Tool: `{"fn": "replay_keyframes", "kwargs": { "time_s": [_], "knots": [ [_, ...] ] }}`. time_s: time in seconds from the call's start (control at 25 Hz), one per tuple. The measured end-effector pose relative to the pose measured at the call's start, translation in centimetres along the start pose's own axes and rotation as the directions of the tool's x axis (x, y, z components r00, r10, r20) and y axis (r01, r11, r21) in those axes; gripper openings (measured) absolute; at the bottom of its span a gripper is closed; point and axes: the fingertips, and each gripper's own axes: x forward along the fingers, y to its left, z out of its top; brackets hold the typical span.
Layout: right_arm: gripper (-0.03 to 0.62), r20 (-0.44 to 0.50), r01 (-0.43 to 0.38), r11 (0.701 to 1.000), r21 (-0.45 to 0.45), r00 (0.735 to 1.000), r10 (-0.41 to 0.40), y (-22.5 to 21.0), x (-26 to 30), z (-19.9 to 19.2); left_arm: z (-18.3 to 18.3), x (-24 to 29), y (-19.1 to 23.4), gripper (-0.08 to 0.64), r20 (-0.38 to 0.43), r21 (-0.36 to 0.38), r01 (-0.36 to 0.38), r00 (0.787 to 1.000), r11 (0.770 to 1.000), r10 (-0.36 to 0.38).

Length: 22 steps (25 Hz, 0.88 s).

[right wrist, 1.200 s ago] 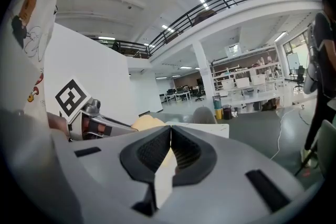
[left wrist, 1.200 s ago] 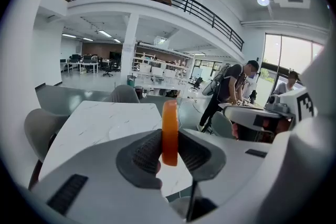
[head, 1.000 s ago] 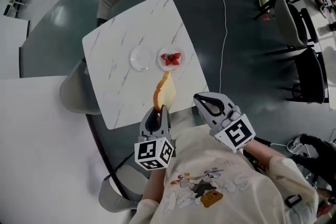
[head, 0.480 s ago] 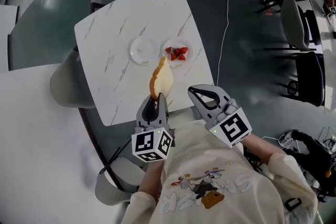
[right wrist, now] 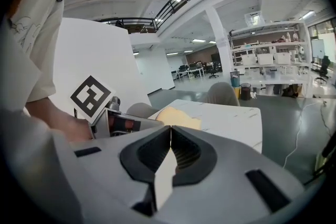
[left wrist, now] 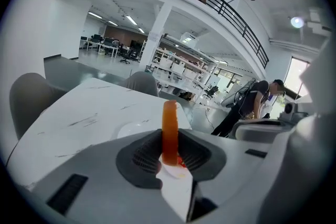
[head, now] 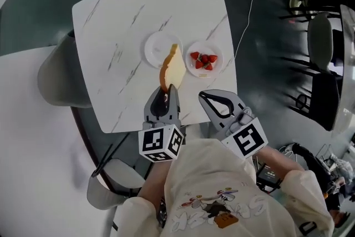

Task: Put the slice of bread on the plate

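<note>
A slice of bread point(head: 172, 67) with a brown crust stands on edge, with my left gripper point(head: 169, 87) shut on its lower end. It hangs over the white marble table point(head: 111, 36), overlapping the near right rim of an empty clear plate point(head: 157, 47). In the left gripper view the bread point(left wrist: 169, 128) shows edge-on between the pads, with the plate point(left wrist: 132, 128) ahead. My right gripper point(head: 205, 96) is shut with nothing in it, at the table's near edge, right of the left one. In the right gripper view its jaws point(right wrist: 170, 132) touch, and the bread point(right wrist: 179, 117) shows to the left beyond them.
A small plate of strawberries point(head: 204, 59) sits right of the empty plate. Grey chairs point(head: 58, 77) stand at the table's left, far side and near left corner. A white cable point(head: 250, 3) runs along the floor to the right. Dark chairs point(head: 327, 53) stand farther right.
Both grippers have come forward and down toward the table. The bread, still held, now hangs over the tabletop by the empty plate instead of at the table's near edge.
</note>
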Motion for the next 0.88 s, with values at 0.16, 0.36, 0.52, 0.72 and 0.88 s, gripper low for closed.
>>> {"fn": "replay_keyframes", "kwargs": {
  "time_s": [0.16, 0.36, 0.52, 0.72, 0.88],
  "knots": [
    [0.006, -0.064, -0.024, 1.000, -0.008, 0.998, 0.024, -0.5, 2.4, -1.3, -0.6, 2.1, 1.5, 0.097, -0.022, -0.027, 0.009, 1.000, 1.000, -0.010],
    [0.006, -0.086, -0.018, 1.000, 0.013, 0.996, 0.019, -1.2, 5.2, -2.4, -1.3, 4.8, 3.1, 0.097, -0.043, -0.067, 0.050, 0.998, 0.997, -0.053],
    [0.006, -0.067, -0.010, 0.998, 0.058, 0.998, 0.014, -1.4, 7.6, -2.8, -1.9, 7.2, 4.3, 0.097, -0.068, -0.087, 0.092, 0.993, 0.992, -0.098],
    [0.006, -0.088, -0.012, 0.993, 0.114, 0.996, 0.022, -1.1, 9.4, -4.1, -1.9, 9.4, 6.0, 0.097, -0.085, -0.071, 0.109, 0.990, 0.992, -0.115],
    [0.006, -0.105, -0.005, 0.989, 0.148, 0.994, 0.021, -1.1, 10.3, -5.1, -1.6, 10.2, 7.3, 0.098, -0.103, 0.048, 0.070, 0.993, 0.996, -0.065]
  ]
}}
